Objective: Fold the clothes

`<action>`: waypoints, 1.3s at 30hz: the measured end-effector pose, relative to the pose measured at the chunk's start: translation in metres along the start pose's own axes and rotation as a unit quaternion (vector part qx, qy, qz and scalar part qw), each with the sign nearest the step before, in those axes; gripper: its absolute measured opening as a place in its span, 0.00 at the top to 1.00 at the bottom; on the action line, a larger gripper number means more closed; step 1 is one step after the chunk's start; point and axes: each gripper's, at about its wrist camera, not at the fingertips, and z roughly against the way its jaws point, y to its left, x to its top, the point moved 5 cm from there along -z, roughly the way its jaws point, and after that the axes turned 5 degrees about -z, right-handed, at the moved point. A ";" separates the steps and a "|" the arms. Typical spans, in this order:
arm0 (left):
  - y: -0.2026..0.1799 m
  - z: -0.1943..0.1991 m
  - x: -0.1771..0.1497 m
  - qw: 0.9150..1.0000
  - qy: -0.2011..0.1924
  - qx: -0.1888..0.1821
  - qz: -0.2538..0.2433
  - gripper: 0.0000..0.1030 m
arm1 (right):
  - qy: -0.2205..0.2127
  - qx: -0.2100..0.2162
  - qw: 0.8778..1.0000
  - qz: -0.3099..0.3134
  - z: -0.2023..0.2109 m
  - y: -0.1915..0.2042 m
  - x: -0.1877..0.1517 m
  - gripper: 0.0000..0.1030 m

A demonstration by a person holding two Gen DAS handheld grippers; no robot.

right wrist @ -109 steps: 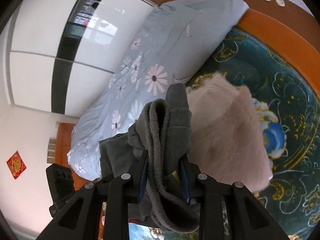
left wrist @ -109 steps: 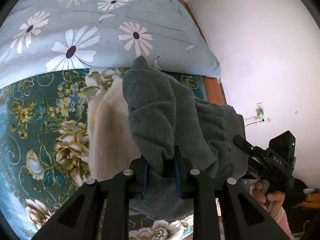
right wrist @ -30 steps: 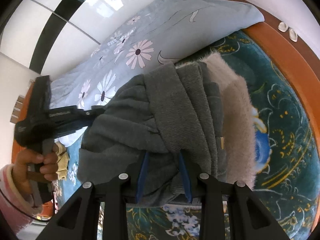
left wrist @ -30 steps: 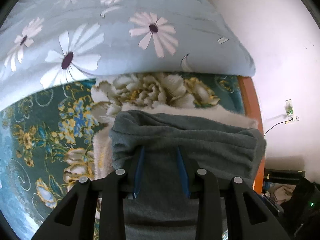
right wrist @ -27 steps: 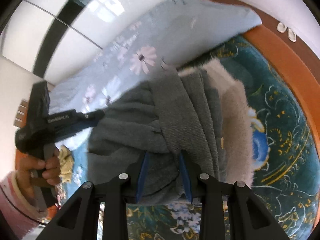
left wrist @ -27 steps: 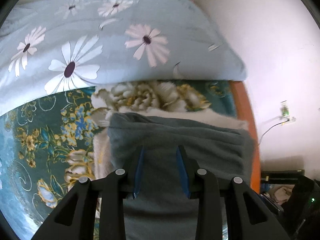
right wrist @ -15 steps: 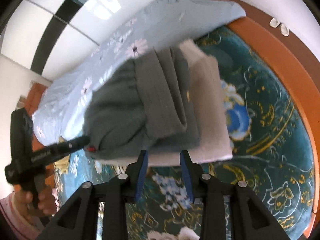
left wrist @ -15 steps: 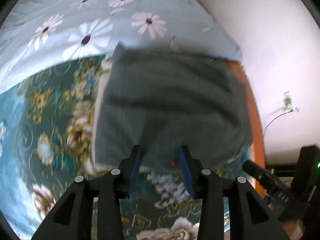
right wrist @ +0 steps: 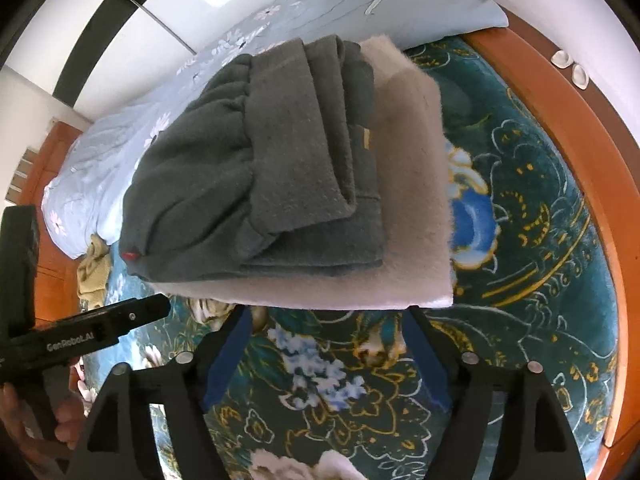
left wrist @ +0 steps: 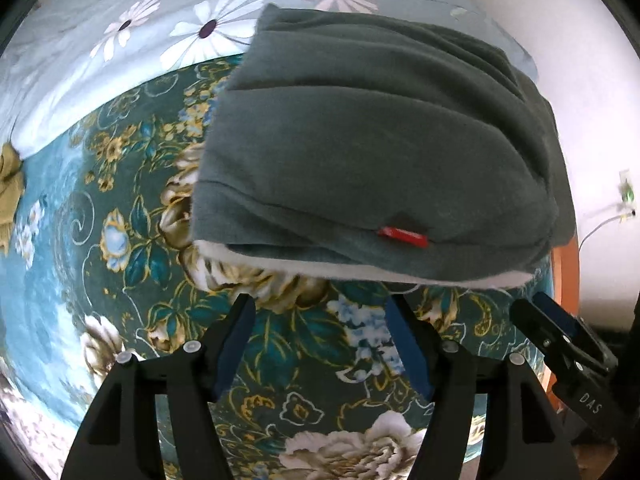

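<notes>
One "GenRobot.AI" tool (right wrist: 132, 316) label.

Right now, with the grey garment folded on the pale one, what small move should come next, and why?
Probably pull both grippers back from the pile. The left gripper and right gripper are open and clear of the cloth, and the grey garment lies folded on the pale fleece. A crumpled yellow garment beside the floral quilt looks unfolded.

The left gripper (left wrist: 318, 308) has its jaws spread wide with nothing between them. The right gripper (right wrist: 326, 320) is likewise spread and holds nothing. In the right wrist view the person's left hand (right wrist: 44, 428) wraps the left gripper's handle at the lower left.
</notes>
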 end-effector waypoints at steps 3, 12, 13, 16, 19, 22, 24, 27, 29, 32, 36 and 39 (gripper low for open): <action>-0.005 -0.002 0.002 1.000 -0.004 0.004 0.003 0.26 | -0.005 0.003 1.000 0.002 -0.003 -0.002 0.001 0.02; -0.005 0.007 0.010 0.994 -0.067 0.074 0.042 0.21 | -0.012 0.002 0.999 0.038 -0.010 -0.004 0.008 0.00; -0.005 0.007 0.010 0.993 -0.073 0.075 0.046 0.21 | -0.014 0.003 0.999 0.041 -0.010 -0.005 0.009 0.00; -0.007 0.003 0.009 0.993 -0.072 0.078 0.050 0.21 | -0.023 0.003 0.998 0.054 -0.007 -0.007 0.012 0.00; -0.011 -0.003 0.006 0.993 -0.064 0.084 0.048 0.21 | -0.035 0.007 0.997 0.066 -0.003 -0.009 0.016 0.00; -0.014 -0.008 0.004 0.993 -0.058 0.089 0.045 0.21 | -0.043 0.006 0.995 0.084 -0.001 -0.006 0.020 0.00; -0.016 -0.009 0.003 0.993 -0.061 0.092 0.039 0.21 | -0.048 0.001 0.994 0.102 -0.001 -0.004 0.020 0.00; -0.019 -0.011 0.002 0.993 -0.063 0.095 0.030 0.21 | -0.052 0.002 0.992 0.119 0.000 -0.001 0.020 0.00; -0.020 -0.013 0.002 0.993 -0.059 0.094 0.031 0.21 | -0.055 0.002 0.990 0.127 0.001 0.001 0.019 0.00; -0.021 -0.016 0.000 0.994 -0.047 0.091 0.037 0.21 | -0.054 0.000 0.989 0.135 0.000 0.003 0.018 0.00; -0.025 -0.021 -0.002 0.995 -0.037 0.088 0.034 0.21 | -0.057 -0.001 0.989 0.137 -0.001 0.003 0.018 0.00; -0.025 -0.022 -0.002 0.995 -0.034 0.085 0.032 0.21 | -0.058 -0.001 0.989 0.138 -0.003 0.003 0.018 0.00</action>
